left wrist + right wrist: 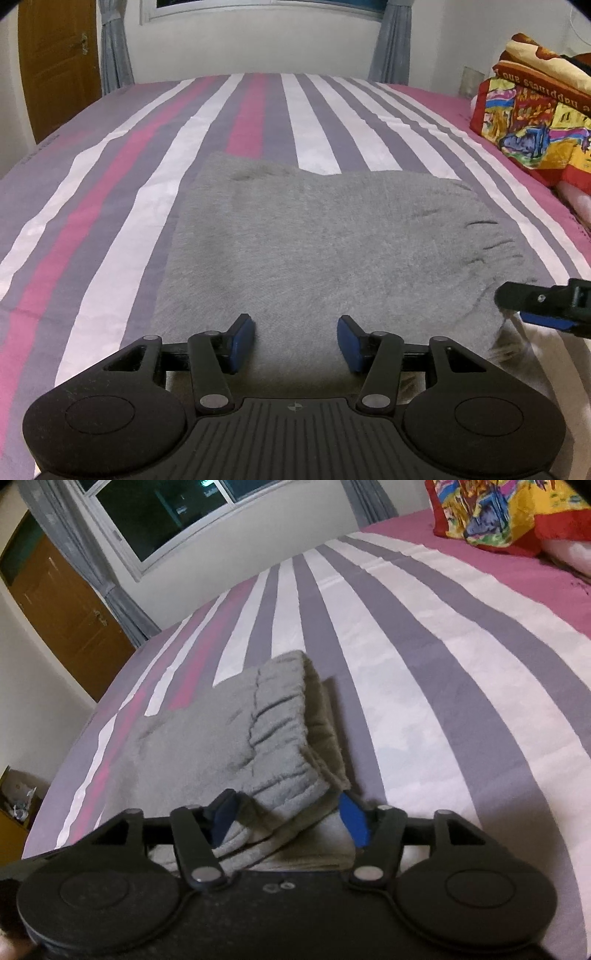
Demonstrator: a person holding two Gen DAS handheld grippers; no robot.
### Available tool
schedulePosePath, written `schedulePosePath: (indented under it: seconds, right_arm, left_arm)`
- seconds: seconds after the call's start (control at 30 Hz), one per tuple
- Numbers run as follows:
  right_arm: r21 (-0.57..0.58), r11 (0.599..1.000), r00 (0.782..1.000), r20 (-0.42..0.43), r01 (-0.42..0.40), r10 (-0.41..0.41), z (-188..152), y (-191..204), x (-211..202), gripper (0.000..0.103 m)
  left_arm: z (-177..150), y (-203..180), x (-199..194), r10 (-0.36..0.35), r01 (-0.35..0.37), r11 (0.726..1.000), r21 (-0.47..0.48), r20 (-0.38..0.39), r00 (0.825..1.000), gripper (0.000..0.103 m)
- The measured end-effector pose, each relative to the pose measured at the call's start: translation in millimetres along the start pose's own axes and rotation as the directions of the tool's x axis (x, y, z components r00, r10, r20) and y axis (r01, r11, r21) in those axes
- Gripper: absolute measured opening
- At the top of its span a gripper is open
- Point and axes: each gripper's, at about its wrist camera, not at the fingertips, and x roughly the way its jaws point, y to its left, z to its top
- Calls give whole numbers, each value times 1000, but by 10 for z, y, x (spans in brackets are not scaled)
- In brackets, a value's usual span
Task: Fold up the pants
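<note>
Grey pants point(306, 236) cover the striped bed point(110, 192); left jaws gape, right jaws straddle the waistband.

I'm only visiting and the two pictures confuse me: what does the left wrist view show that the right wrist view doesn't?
Only the left wrist view shows the gray pants from above with their top surface spread flat, the left gripper with jaws open above them, and the right gripper seen from the side.

Only the right wrist view shows the gathered waistband up close, lying between the right gripper's jaws, and a cardboard box.

Both show the striped bedsheet, the colorful quilt, door and curtains.
</note>
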Motion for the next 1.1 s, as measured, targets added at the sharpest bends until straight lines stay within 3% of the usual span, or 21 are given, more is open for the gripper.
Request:
schedulePosePath:
  seconds: [0.13, 0.37, 0.5, 0.6, 0.73, 1.0, 1.1]
  right_arm:
    - [-41, 999, 1000, 20, 21, -20, -4, 91, -43, 59]
    - [-221, 971, 985, 161, 90, -55, 49, 385, -248, 57]
    - [-303, 949, 990, 132, 91, -53, 3, 494, -145, 53]
    - [-339, 933, 992, 71, 122, -103, -76, 464, 37, 55]
    - [-284, 954, 995, 21, 101, -99, -117, 329, 92, 53]
    - [-310, 946, 988, 140, 99, -58, 21, 486, -179, 54]
    - [-327, 942, 992, 122, 68, -30, 29, 541, -136, 53]
  left_arm:
    - [-39, 46, -33, -10, 10, 1000, -7, 2, 1000, 52]
    - [-64, 85, -127, -2, 3, 1000, -23, 20, 1000, 52]
    - [-130, 106, -142, 12, -12, 1000, -9, 30, 999, 52]
    - [-156, 97, -135, 10, -10, 1000, 2, 30, 1000, 52]
    - [-133, 106, -163, 8, -8, 1000, -8, 23, 1000, 52]
    - [-117, 185, -232, 39, -38, 999, -23, 34, 999, 52]
    - [-142, 177, -187, 47, -47, 999, -7, 24, 999, 52]
